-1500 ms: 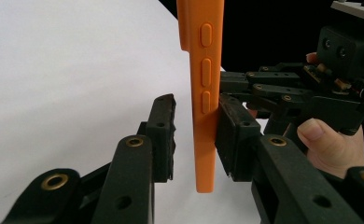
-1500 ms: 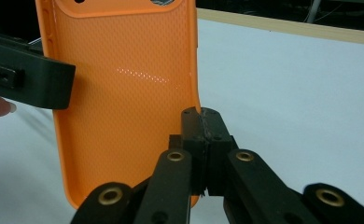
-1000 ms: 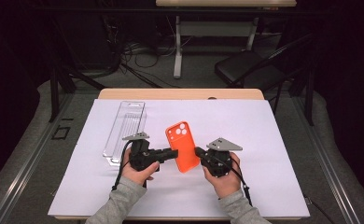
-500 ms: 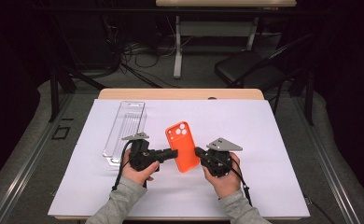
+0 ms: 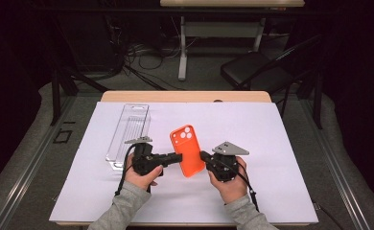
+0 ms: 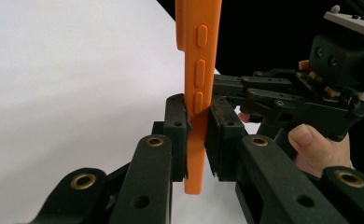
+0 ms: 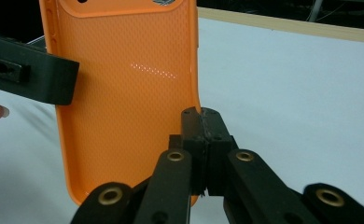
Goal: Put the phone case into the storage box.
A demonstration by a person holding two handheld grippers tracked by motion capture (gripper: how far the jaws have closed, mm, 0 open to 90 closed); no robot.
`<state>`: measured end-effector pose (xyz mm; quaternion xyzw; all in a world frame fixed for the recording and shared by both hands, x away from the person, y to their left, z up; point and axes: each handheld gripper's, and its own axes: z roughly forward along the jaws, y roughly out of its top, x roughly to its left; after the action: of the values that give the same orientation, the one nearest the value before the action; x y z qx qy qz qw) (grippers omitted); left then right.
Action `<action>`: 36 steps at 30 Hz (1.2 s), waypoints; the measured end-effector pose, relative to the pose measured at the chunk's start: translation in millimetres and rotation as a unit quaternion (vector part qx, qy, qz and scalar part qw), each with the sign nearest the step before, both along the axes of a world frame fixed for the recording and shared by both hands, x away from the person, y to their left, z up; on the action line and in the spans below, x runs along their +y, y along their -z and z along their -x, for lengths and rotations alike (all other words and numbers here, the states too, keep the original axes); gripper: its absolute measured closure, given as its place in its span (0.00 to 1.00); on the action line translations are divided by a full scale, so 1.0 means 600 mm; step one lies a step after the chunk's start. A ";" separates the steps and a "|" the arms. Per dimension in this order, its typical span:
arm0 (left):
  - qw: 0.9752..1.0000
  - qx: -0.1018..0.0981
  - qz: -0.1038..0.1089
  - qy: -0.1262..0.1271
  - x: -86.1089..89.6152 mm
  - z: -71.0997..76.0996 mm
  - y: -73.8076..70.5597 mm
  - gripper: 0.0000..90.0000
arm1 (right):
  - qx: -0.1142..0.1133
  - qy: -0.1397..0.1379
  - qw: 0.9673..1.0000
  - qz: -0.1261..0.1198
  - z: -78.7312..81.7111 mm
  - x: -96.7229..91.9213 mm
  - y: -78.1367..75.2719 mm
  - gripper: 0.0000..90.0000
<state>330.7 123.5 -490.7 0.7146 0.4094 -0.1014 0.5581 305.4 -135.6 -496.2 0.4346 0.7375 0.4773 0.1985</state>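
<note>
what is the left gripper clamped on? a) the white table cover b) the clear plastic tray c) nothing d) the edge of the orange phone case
d: the left gripper has its jaws pressed on either side of the orange phone case edge, below the side buttons.

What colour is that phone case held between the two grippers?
Orange, with a fine dotted texture; the phone case shows best in the right gripper view.

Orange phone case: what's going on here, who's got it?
A person holds the orange phone case up above the white-covered table with a pair of tongs in each hand. The left tongs are shut on one long edge of the case, by its side buttons. The right tongs are shut on the opposite edge, near its lower corner. The case shows its back, camera cutout uppermost. A clear plastic tray lies on the table to the left, untouched.
</note>
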 end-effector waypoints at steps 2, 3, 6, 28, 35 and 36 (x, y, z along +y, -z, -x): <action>1.000 0.000 0.000 0.000 0.000 0.000 0.000 0.89 | 0.000 0.000 1.000 0.000 0.000 0.000 0.000 1.00; 1.000 0.001 0.000 -0.001 0.000 0.000 0.000 0.89 | 0.000 0.000 1.000 0.000 0.000 0.000 0.000 1.00; 1.000 0.002 0.000 -0.001 0.000 0.000 0.000 0.89 | 0.001 0.000 1.000 0.001 0.000 0.000 0.000 1.00; 1.000 0.003 0.004 0.003 0.002 0.000 -0.001 0.89 | 0.002 -0.003 1.000 -0.006 -0.001 0.000 0.001 1.00; 1.000 0.009 0.010 0.003 0.004 0.000 -0.001 0.89 | 0.004 -0.004 1.000 -0.010 -0.001 -0.001 0.001 0.99; 1.000 0.010 0.011 0.003 0.004 0.000 -0.001 0.89 | 0.003 -0.004 1.000 -0.011 -0.001 -0.001 0.001 0.99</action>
<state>330.7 125.7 -490.3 0.7086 0.4116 -0.1145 0.5616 305.9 -136.0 -496.9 0.4350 0.7349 0.4846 0.1896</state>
